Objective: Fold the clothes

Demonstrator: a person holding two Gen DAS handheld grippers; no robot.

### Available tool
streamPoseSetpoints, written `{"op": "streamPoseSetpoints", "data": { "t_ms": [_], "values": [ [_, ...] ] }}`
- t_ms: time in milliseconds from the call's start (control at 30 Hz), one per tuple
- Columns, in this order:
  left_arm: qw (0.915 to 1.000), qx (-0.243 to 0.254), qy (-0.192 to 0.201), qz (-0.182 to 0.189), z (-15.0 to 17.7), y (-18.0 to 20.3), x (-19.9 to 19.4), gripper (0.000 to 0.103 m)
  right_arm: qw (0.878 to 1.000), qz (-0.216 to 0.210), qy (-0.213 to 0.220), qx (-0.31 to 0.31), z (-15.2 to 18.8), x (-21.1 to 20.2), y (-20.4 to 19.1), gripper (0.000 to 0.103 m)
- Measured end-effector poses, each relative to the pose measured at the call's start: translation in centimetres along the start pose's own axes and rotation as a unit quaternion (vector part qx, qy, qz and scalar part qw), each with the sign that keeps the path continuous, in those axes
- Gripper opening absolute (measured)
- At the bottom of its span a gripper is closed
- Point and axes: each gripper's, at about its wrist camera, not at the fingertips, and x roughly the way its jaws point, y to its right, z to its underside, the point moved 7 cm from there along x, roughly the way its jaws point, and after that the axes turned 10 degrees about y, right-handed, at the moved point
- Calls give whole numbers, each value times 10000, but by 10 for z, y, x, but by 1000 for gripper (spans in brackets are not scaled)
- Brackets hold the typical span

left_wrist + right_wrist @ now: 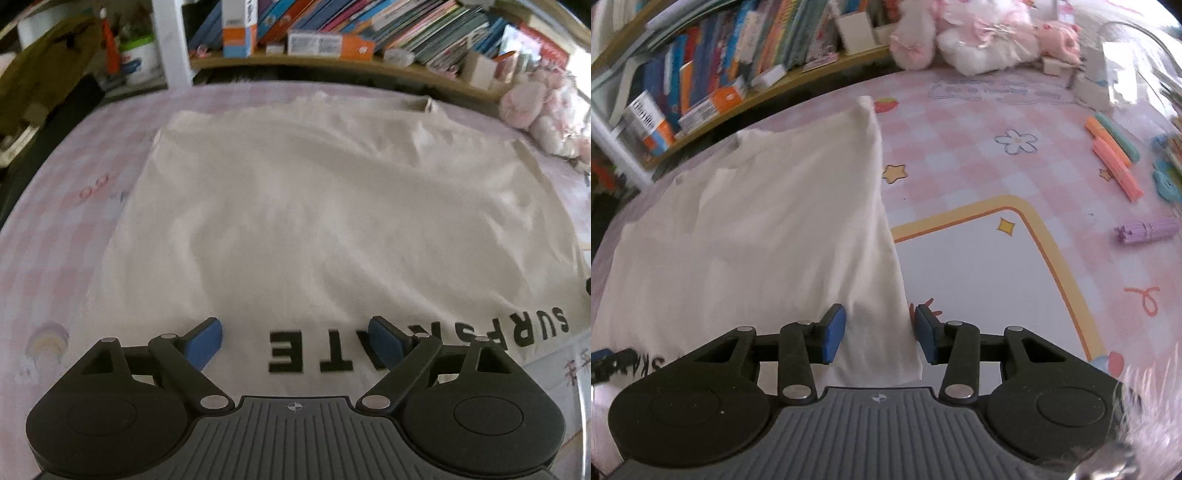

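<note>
Your left gripper [295, 345] hangs with its blue pads spread wide over the black lettering of the cream cotton T-shirt [317, 206], gripping nothing. Your right gripper [880, 334] is released too, its pads straddling the shirt's near right edge. The shirt lies flat on the pink checked table mat [979, 155].

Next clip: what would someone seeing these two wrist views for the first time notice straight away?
A large cream T-shirt lies spread over a pink checked mat, with black lettering near the left gripper, whose jaws stand wide open above it. The right gripper is open too, straddling the shirt's right edge. Behind runs a crowded bookshelf, with pink plush toys at the mat's far end.
</note>
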Motion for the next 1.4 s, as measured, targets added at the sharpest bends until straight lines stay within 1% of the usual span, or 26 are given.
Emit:
{"op": "streamPoseSetpoints", "data": {
  "t_ms": [33,67,100,200,300,433,533,567,667,733,833,900,933,967,1000,1033,1100,1233,1400],
  "values": [
    [10000,46,7,-62,2,3,0,90,9999,-84,-36,-125,1,0,-2,26],
    [9999,99,17,-123,3,5,0,90,9995,-168,-72,-250,2,-1,-4,10],
    [9998,84,35,-157,4,6,-1,91,9989,-251,-107,-375,3,-1,-6,7],
    [9998,-7,-22,-187,4,4,-1,93,9967,-309,271,-704,-8,-21,-10,5],
    [9997,-97,-78,-232,4,2,0,94,9919,-365,647,-1030,-19,-40,-15,5],
    [9995,-158,-26,-289,7,1,-1,98,9958,-213,11,-889,5,-8,7,5],
    [9991,-322,101,-257,10,0,-7,98,9962,-346,22,-801,7,-8,13,6],
    [9984,-474,159,-270,11,-1,-10,98,9961,-354,32,-808,6,-8,14,8],
    [9944,-941,336,-339,11,-6,-22,98,9961,-315,143,-816,4,-13,18,28],
    [9919,-1125,438,-395,12,-6,-31,98,9954,-287,236,-888,4,-17,18,30],
    [9892,-1290,428,-544,17,-3,-43,98,9935,-205,369,-1053,6,-21,17,42],
    [9859,-1481,439,-644,25,-2,-52,98,9914,-93,518,-1199,8,-28,16,57],
    [9844,-1566,447,-661,29,-2,-57,98,9901,-57,599,-1266,9,-32,15,61],
    [9835,-1612,437,-689,34,0,-61,98,9888,-20,680,-1332,10,-36,14,69],
    [9827,-1655,424,-719,38,1,-65,98,9878,-22,741,-1372,10,-39,13,72],
    [9827,-1655,408,-729,41,3,-67,98,9868,-53,790,-1413,11,-42,12,73],
    [9837,-1604,384,-712,45,9,-71,98,9851,-98,851,-1489,12,-46,9,78],
    [9892,-1235,469,-640,38,19,-74,98,9832,-182,847,-1609,15,-47,1,80],
    [9905,-1154,587,-473,28,23,-73,98,9834,-142,875,-1585,19,-48,-6,82]
  ]
}}
